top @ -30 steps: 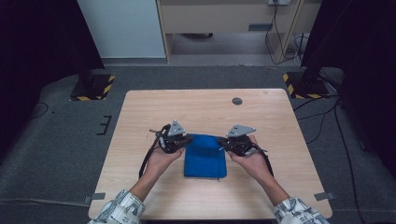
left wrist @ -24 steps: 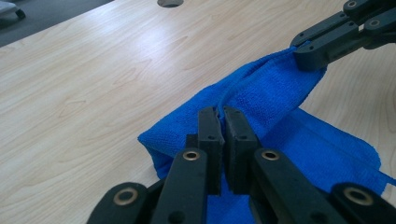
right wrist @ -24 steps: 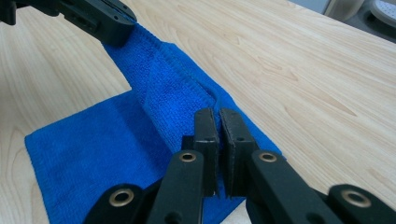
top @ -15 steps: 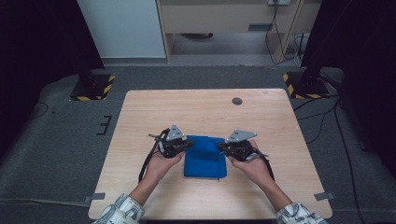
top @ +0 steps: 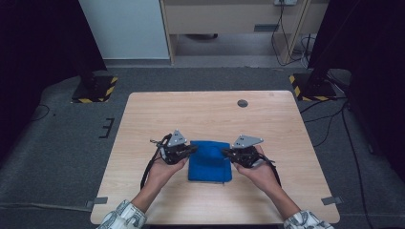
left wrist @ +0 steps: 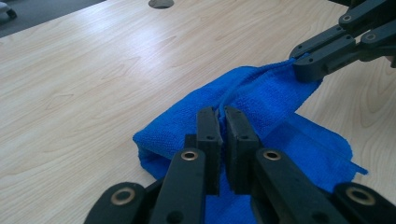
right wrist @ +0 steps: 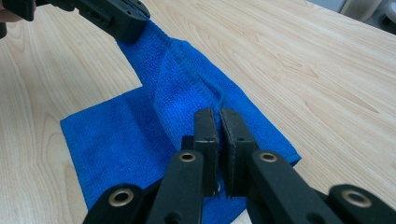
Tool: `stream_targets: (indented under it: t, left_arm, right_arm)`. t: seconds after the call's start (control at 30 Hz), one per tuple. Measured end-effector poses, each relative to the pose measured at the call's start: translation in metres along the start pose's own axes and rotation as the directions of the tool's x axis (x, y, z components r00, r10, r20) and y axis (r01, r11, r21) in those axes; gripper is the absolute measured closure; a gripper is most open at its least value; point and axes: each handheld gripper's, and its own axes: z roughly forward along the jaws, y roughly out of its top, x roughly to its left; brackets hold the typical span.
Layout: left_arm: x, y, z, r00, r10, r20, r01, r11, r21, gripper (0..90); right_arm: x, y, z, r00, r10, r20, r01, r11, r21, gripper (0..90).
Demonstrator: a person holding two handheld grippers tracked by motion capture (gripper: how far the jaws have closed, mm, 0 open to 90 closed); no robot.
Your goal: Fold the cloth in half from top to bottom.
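A blue cloth (top: 209, 164) lies folded on the wooden table (top: 191, 114), near the front edge. My left gripper (top: 193, 149) is shut on the cloth's far left corner, and my right gripper (top: 224, 152) is shut on its far right corner. In the left gripper view the jaws (left wrist: 222, 112) pinch a raised fold of the cloth (left wrist: 261, 98), with the right gripper (left wrist: 303, 70) gripping the far end. In the right gripper view the jaws (right wrist: 218, 112) clamp the hem of the cloth (right wrist: 140, 135), and the left gripper (right wrist: 130, 25) holds the opposite corner. The far edge is lifted between them.
A round cable hole (top: 242, 103) sits near the table's far edge. On the floor beyond stand two bases with yellow-black stripes (top: 95, 90) (top: 310, 88), and a cabinet behind them. Bare wood surrounds the cloth on all sides.
Both grippers have drifted slightly toward the person, carrying the cloth's far edge with them. Both grips are unchanged.
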Motion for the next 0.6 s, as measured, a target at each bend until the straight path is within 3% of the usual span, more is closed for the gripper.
stream_targets:
  t: [0.43, 0.6]
  left_arm:
    - [-0.011, -0.005, -0.008, 0.9996, 0.006, 0.026, -0.006, 1.0, -0.006, 84.1]
    - [-0.01, -0.008, -0.007, 0.9991, -0.016, 0.04, 0.016, 0.9999, -0.005, 84.0]
  right_arm:
    - [0.003, -0.004, -0.012, 1.0, 0.0, -0.009, 0.0, 1.0, -0.015, 86.1]
    - [0.003, -0.009, -0.012, 0.9999, 0.007, -0.011, -0.007, 1.0, -0.018, 86.1]
